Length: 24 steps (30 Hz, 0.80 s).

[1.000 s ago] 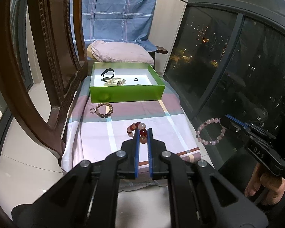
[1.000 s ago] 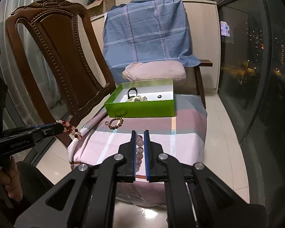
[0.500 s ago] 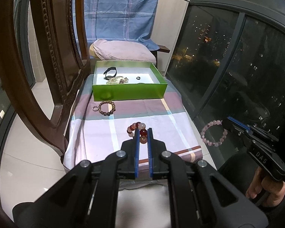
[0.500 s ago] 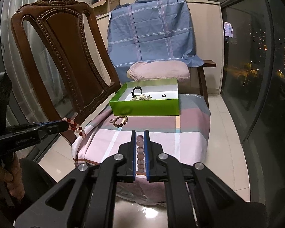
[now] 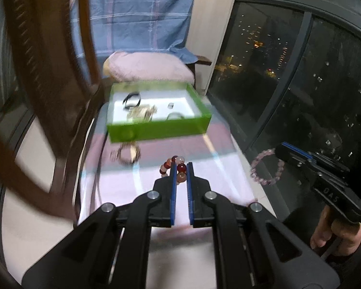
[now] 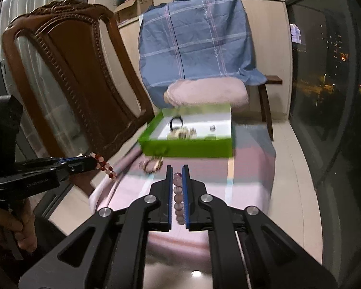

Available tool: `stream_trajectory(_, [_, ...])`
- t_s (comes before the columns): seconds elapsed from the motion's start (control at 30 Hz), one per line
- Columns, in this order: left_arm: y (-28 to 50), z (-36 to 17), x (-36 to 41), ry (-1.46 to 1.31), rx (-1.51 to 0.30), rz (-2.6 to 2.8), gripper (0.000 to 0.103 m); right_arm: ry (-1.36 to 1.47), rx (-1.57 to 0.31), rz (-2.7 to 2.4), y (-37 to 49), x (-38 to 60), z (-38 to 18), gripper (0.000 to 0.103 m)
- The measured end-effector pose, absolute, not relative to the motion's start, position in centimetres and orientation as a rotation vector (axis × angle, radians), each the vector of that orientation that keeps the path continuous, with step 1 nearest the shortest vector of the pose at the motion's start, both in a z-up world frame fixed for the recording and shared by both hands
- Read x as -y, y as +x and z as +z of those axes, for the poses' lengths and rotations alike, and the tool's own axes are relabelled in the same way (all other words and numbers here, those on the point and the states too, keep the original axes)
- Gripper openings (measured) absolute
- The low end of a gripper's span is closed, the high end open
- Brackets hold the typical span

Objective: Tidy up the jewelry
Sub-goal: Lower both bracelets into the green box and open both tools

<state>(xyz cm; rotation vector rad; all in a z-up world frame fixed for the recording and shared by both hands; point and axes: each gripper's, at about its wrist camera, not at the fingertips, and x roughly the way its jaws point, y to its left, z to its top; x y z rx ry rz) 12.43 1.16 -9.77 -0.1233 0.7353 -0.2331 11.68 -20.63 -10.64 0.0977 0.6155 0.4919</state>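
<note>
Bracelets ride in both tools: our left tool [image 5: 181, 175] is clamped on the red-and-amber bead bracelet [image 5: 173, 167], our right tool [image 6: 177, 187] on the pale pink bead bracelet [image 6: 178, 193]. We should carry each loop level over the green box [image 5: 156, 126] rim before releasing, since smooth round beads roll. 1 brown bracelet [image 5: 128, 154] lies on the striped cloth [image 5: 204, 166].

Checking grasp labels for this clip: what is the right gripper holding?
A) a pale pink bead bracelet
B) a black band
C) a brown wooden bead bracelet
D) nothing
A: the right gripper is shut on the pale pink bead bracelet, also seen hanging from it in the left wrist view; the brown bead bracelet lies on the cloth and the black band sits in the green box.
</note>
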Motion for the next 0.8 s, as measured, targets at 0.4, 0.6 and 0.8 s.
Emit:
stream_trajectory(0.4, [36.4, -12.1, 0.0, -0.123, -0.871, -0.203, 0.008, 0.061, -0.709, 0.379, 35.7, 16.7, -13.4, 0.008])
stream_trajectory(0.6, [41.9, -16.5, -0.2, -0.097, -0.959, -0.159, 0.053, 0.154, -0.827, 0.319, 41.8, 17.7, -17.4, 0.042])
stream_trajectory(0.8, [33.4, -9.3, -4.3, -0.115, -0.729, -0.181, 0.088, 0.266, -0.578, 0.358, 32.9, 21.9, -10.8, 0.077])
